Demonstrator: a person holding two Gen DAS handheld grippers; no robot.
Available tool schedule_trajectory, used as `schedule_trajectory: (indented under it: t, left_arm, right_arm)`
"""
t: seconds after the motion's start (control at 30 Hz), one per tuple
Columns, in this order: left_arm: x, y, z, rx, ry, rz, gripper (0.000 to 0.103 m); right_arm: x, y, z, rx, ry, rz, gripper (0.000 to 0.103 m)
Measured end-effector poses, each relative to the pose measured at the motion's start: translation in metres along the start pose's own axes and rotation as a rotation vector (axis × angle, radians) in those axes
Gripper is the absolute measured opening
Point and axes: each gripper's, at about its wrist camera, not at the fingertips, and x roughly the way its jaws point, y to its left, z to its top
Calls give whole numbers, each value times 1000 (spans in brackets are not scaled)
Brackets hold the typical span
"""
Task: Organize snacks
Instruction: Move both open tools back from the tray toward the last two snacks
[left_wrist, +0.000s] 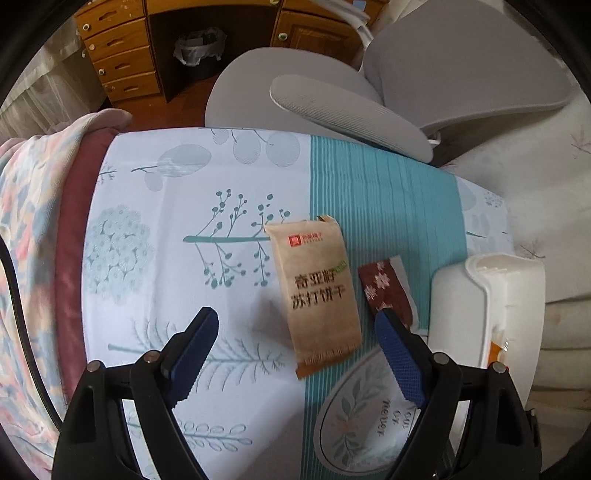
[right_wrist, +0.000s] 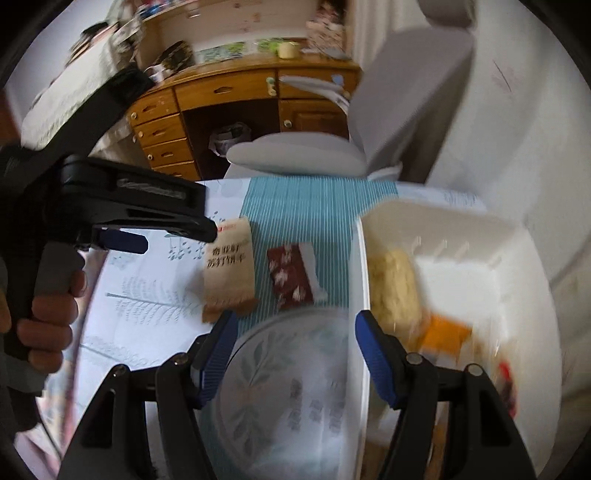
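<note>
Left hand-held gripper (left_wrist: 295, 325) hangs wide, empty, above tan cracker packet (left_wrist: 317, 295); right hand-held gripper (right_wrist: 293, 328) likewise gapes empty.

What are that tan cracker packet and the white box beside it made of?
The tan cracker packet looks like matte kraft-style paper or paper-look film: dull brown surface, crimped serrated ends. The white box looks like smooth moulded plastic: rounded corners, a slight sheen and a thick rolled rim.

Both wrist views look steeply down, close, sharing the brown packet (left_wrist: 317, 295) (right_wrist: 231, 266).
</note>
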Motion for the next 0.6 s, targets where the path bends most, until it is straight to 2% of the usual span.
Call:
schedule_trajectory:
  t: [0.17,0.3,0.4,0.53,0.6]
  left_arm:
    - [21,-3,13,-14,37,15,86]
    - [33,-7,20,-28,59,13,86]
    - [40,-12,25,-31,69,23,86]
    - [47,-19,29,-21,66,45,86]
    - [50,-21,30,-11,71,58,82]
  right_arm:
    - [17,8,11,-93,-7,-24,67]
    - [34,13,16,-127,30,-12,66]
    - [43,18,18,-157,52,-35,66]
    - [52,17,22,-151,92,-34,54]
    - [55,17,23,-157,105,-23,50]
